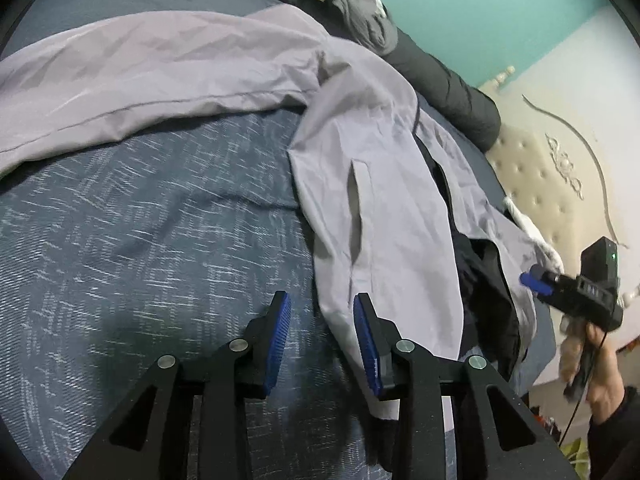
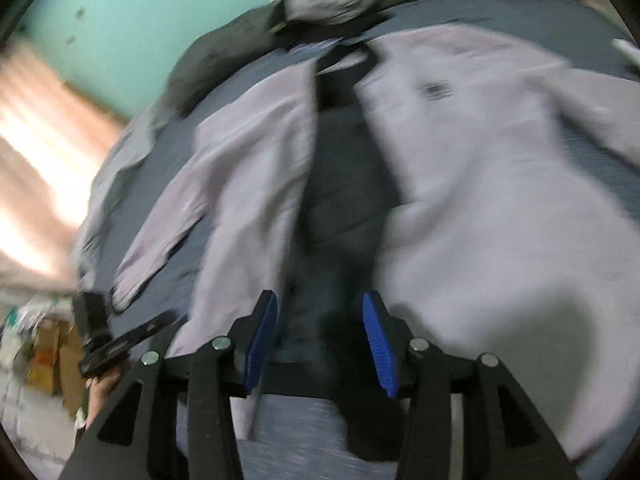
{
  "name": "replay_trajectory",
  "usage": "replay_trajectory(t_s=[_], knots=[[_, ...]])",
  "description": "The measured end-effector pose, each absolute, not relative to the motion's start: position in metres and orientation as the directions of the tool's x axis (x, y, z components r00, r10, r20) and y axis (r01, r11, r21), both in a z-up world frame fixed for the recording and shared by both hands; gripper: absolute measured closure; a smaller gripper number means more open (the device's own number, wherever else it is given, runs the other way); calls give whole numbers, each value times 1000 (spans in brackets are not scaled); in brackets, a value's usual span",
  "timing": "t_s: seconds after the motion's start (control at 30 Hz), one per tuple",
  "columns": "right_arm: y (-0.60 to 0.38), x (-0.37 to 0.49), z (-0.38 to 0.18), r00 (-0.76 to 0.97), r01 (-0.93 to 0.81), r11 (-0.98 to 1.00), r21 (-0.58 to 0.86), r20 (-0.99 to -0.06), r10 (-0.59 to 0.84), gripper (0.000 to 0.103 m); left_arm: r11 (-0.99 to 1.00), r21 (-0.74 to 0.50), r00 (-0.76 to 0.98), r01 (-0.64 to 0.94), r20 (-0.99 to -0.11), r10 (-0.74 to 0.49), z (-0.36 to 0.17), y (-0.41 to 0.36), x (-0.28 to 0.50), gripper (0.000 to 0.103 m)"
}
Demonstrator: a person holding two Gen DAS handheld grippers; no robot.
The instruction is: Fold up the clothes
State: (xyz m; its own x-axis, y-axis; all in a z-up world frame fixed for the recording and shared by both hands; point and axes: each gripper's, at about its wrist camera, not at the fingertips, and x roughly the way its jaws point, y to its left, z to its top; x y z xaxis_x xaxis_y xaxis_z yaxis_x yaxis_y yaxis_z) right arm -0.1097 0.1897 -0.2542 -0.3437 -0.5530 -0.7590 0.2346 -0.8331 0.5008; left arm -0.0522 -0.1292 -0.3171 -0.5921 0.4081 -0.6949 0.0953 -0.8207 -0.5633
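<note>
Lilac cloth of one jacket (image 1: 372, 216) lies spread on the bed (image 1: 140, 240) under my two tongs, left (image 1: 322, 308) and right (image 2: 320, 308), both parted, gripping nothing, its hem nearest them.

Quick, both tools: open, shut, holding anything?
Left tool: open, empty, at the hem of the grey jacket.
Right tool: open, empty, over the jacket's open front.

Each claw (image 1: 322, 344) is built of black angular arms fitted with round silver screws. Ribbed blue pads (image 1: 280, 344) are set inside the tips. A dark sleeve (image 1: 616, 436) is worn behind the right claw (image 2: 318, 344).
</note>
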Motion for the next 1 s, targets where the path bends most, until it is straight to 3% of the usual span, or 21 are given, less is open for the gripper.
replay_trajectory(t_s=[0.17,0.3,0.47,0.5,0.53,0.63,0.73,1.0], knots=[[136,-110,-281,-241,272,-812,516,-781,-577,57,-818,-566,-596,102,-693,405,-317,-135,-51,67],[116,-112,-303,-196,256,-815,520,-798,-571,44,-816,-571,-599,95,-687,411,-316,-137,-51,67],[107,-115,-306,-186,282,-792,541,-779,-599,44,-815,-572,-603,96,-685,409,-316,-141,-51,67],[107,-115,-306,-188,283,-791,543,-777,-601,48,-815,-571,-604,98,-685,408,-316,-141,-51,67],[107,-115,-306,-193,280,-791,545,-775,-602,63,-815,-571,-604,99,-685,406,-316,-142,-51,67],[107,-114,-302,-201,287,-776,561,-757,-621,92,-815,-570,-602,102,-687,406,-317,-142,-51,67],[108,-112,-291,-220,317,-766,559,-742,-633,98,-817,-569,-600,99,-689,407,-317,-141,-51,67],[147,-144,-235,-369,357,-842,405,-767,-525,98,-805,-589,-587,71,-677,444,-318,-132,-52,66]])
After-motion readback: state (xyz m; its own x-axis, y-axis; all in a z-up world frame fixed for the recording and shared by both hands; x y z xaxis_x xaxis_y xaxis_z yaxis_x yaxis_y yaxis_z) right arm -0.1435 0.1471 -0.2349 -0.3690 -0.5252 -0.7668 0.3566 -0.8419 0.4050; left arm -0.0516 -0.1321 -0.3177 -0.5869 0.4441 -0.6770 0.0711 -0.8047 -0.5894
